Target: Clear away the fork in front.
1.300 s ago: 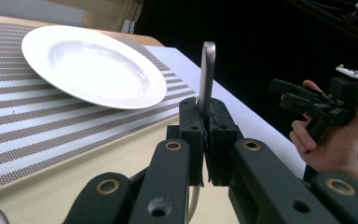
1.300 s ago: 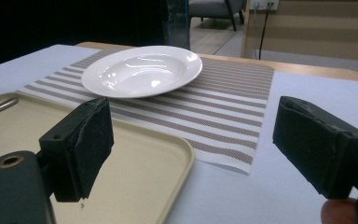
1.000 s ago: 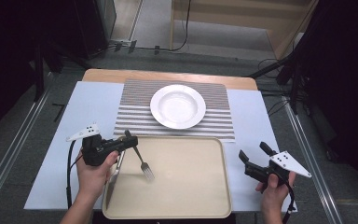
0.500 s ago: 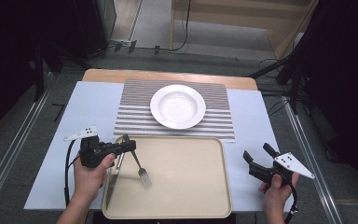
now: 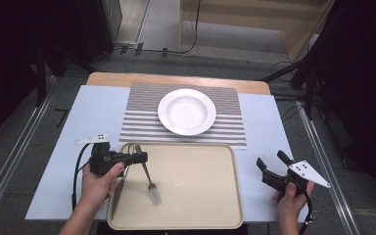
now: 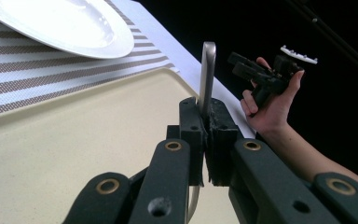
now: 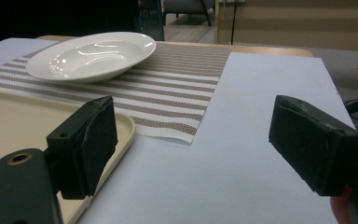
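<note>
In the high view, a fork [image 5: 148, 177] is seen clamped by its handle in the left gripper [image 5: 138, 157], above the near left part of a beige tray [image 5: 196, 196]. The tines point toward the person and hang low over the tray floor; whether they touch it cannot be told from above. The grip itself is shown better in the left gripper view: the jaws are closed tight on the fork [image 6: 207, 77], whose handle end rises straight up between the pads [image 6: 192, 126], with a short curved part of the metal seen below them. The left gripper [image 6: 206, 140] is held over the tray [image 6: 74, 154].

The right gripper [image 5: 271, 166] is held to the right of the tray, over the pale blue cloth [image 5: 269, 127], with its jaws spread wide and nothing between them. This is confirmed in the right gripper view, where the two pads [image 7: 86, 140] stand well apart, with cloth [image 7: 242, 154] and the tray's corner [image 7: 121, 128] seen between them. The right gripper [image 6: 244, 65] and its hand [image 6: 270, 105] are also seen farther off in the left gripper view.

A white plate [image 5: 186, 111] lies on a striped mat [image 5: 137, 122] beyond the tray. Its depth is shown only from the side, in the right gripper view, where the plate [image 7: 91, 53] is seen as a shallow bowl with a raised rim.
</note>
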A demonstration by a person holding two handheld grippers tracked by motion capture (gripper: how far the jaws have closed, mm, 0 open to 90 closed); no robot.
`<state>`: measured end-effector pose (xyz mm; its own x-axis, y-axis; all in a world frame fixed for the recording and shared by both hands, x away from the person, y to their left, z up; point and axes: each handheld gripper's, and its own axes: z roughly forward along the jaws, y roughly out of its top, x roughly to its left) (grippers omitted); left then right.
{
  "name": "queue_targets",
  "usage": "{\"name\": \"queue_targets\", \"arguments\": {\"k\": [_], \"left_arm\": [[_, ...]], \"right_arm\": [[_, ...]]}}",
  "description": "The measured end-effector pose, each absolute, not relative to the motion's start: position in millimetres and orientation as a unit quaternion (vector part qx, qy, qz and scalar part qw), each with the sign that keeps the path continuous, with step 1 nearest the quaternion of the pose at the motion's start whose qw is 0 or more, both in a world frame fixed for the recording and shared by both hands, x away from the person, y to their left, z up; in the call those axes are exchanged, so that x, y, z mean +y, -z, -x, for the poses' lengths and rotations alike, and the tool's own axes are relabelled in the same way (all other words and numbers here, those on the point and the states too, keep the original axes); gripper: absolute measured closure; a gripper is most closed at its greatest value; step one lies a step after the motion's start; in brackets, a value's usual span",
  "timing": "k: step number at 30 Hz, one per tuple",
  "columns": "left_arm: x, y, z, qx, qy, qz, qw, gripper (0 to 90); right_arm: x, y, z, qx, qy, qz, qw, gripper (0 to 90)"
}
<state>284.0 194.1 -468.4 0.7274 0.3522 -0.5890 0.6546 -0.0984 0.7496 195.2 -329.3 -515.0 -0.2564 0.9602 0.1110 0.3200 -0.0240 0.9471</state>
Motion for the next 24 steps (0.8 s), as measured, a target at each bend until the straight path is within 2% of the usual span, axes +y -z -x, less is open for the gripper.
{"name": "queue_targets", "arguments": {"k": [14,15,16,18,24], "left_arm": [[190.6,481.2,-290.8,0.370,0.125,-0.740,0.548,82.7],[188.3,482.7,-290.5,0.379,0.116,-0.745,0.537,80.7],[187.0,483.4,-290.4,0.383,0.110,-0.749,0.530,74.8],[184.5,485.8,-290.7,0.386,0.108,-0.752,0.523,72.2],[178.5,488.6,-290.5,0.397,0.060,-0.770,0.497,55.3]], "right_arm": [[-334.7,518.2,-195.1,0.611,-0.497,-0.523,0.327,16.0],[-334.9,518.3,-195.2,0.611,-0.495,-0.523,0.329,16.0],[-335.1,518.4,-195.2,0.610,-0.494,-0.525,0.330,16.0],[-335.5,518.4,-195.0,0.609,-0.494,-0.525,0.330,16.0],[-337.0,519.8,-195.3,0.609,-0.493,-0.526,0.331,16.0]]}}
